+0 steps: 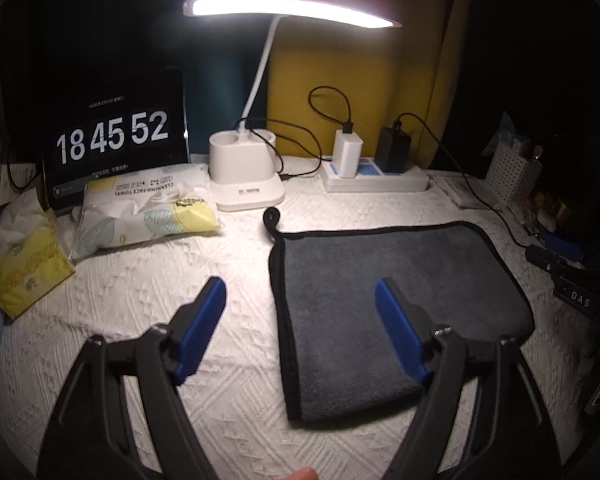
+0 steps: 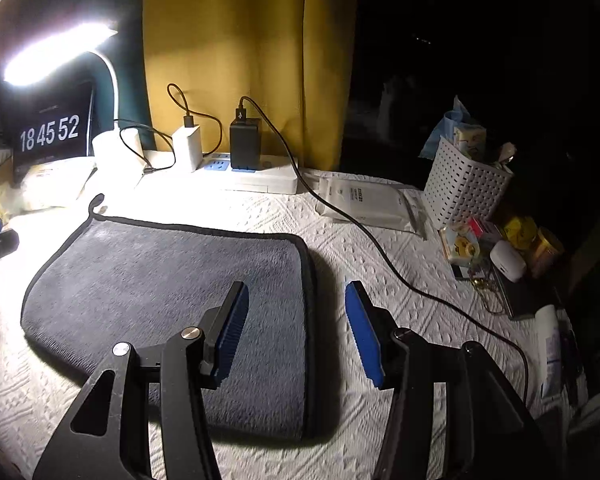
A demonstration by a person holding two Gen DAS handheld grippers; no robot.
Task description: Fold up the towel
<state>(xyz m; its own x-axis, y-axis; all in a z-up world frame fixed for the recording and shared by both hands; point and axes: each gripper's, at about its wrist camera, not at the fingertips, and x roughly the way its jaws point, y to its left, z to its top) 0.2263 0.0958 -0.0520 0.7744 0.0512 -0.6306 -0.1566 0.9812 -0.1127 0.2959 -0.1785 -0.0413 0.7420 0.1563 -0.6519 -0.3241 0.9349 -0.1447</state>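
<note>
The grey towel (image 1: 400, 312) lies folded flat on the white tablecloth (image 1: 140, 300), its long axis running toward the lamp (image 1: 248, 184), hanging loop (image 1: 270, 216) at the far corner. The left gripper (image 1: 300, 320) and right gripper (image 2: 296, 328) hover above it, jaws spread, holding nothing.

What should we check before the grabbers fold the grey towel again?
1. Left gripper open, nothing held: ok.
2. Right gripper open, nothing held: ok.
3. Towel lying flat on the white tablecloth: ok.
4. Left gripper's fingers either side of the towel's left edge: ok.
5. Black cable apart from the towel's right edge: ok.
6. Whether the towel is already folded once: the near edge looks rounded, but cannot tell.
</note>
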